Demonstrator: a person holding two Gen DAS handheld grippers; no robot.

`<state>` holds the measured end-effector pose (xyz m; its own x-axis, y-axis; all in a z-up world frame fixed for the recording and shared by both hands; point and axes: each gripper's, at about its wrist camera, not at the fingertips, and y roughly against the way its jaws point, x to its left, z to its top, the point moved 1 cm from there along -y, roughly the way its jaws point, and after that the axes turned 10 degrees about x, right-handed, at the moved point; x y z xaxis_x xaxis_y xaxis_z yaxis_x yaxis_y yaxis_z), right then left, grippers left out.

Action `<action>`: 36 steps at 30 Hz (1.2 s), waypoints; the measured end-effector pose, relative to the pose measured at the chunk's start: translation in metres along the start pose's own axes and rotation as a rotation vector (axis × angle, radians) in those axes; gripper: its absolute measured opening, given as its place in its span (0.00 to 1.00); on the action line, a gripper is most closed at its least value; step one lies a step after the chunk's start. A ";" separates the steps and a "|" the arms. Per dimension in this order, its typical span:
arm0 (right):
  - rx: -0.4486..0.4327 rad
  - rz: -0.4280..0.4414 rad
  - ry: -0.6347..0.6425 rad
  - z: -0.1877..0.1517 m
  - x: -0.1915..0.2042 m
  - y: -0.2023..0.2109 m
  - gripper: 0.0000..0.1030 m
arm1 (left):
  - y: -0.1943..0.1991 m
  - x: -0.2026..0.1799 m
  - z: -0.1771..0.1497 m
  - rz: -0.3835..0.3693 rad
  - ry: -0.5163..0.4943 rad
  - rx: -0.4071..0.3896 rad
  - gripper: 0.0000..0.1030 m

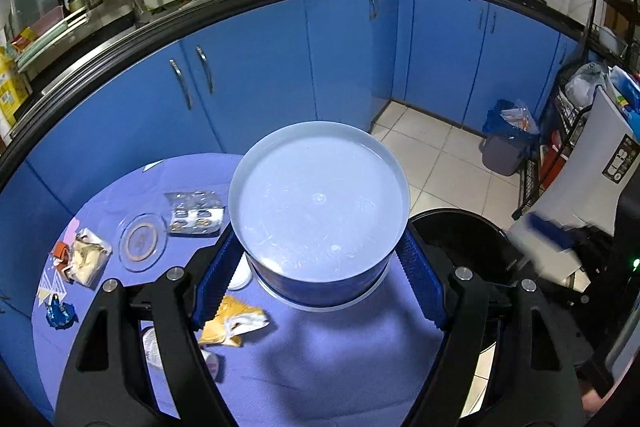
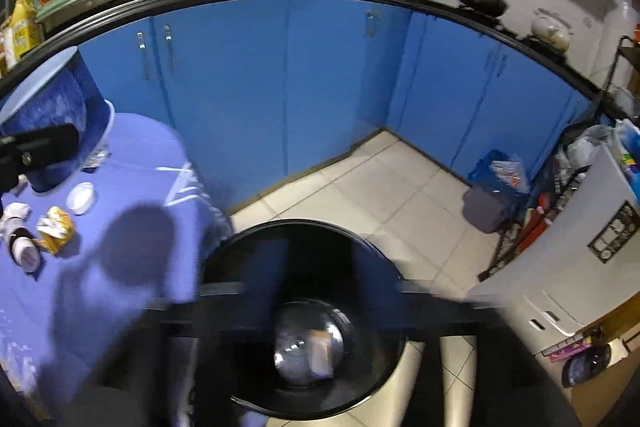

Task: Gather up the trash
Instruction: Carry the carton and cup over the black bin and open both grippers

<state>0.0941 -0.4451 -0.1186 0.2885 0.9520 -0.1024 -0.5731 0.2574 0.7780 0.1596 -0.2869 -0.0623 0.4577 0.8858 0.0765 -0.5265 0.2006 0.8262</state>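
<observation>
Two blue ribbed fingers (image 1: pixel 420 283) of the left gripper (image 1: pixel 320 275) clamp the sides of a large round blue tub with a pale flat top (image 1: pixel 318 203), which stands on the purple-clothed table (image 1: pixel 320 359). Just beside the left finger lie a yellow crumpled wrapper (image 1: pixel 232 321) and a small white lid (image 1: pixel 241 273); farther left sits a clear plastic blister tray (image 1: pixel 195 213). Below the right gripper (image 2: pixel 320 303), a blurred streak whose spread I cannot tell, gapes a round black bin (image 2: pixel 304 315).
</observation>
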 end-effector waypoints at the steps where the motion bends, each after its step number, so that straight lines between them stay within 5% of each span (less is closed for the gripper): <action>1: -0.025 -0.017 -0.010 -0.001 -0.006 0.002 0.85 | -0.001 -0.004 0.002 0.000 -0.008 0.000 0.74; 21: -0.008 -0.072 -0.114 -0.018 -0.068 -0.001 0.85 | -0.012 -0.092 0.031 -0.075 -0.147 -0.006 0.75; 23: -0.010 -0.073 -0.123 -0.018 -0.072 0.000 0.85 | -0.008 -0.098 0.033 -0.071 -0.155 -0.028 0.85; 26: -0.009 -0.071 -0.131 -0.019 -0.075 0.001 0.85 | -0.002 -0.099 0.034 -0.058 -0.154 -0.060 0.93; 36: -0.029 0.002 -0.114 -0.012 -0.044 0.016 0.85 | 0.004 -0.046 0.016 0.007 -0.067 -0.044 0.93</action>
<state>0.0634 -0.4811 -0.1092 0.3714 0.9280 -0.0283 -0.5955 0.2614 0.7596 0.1485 -0.3334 -0.0536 0.4999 0.8577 0.1202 -0.5597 0.2140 0.8005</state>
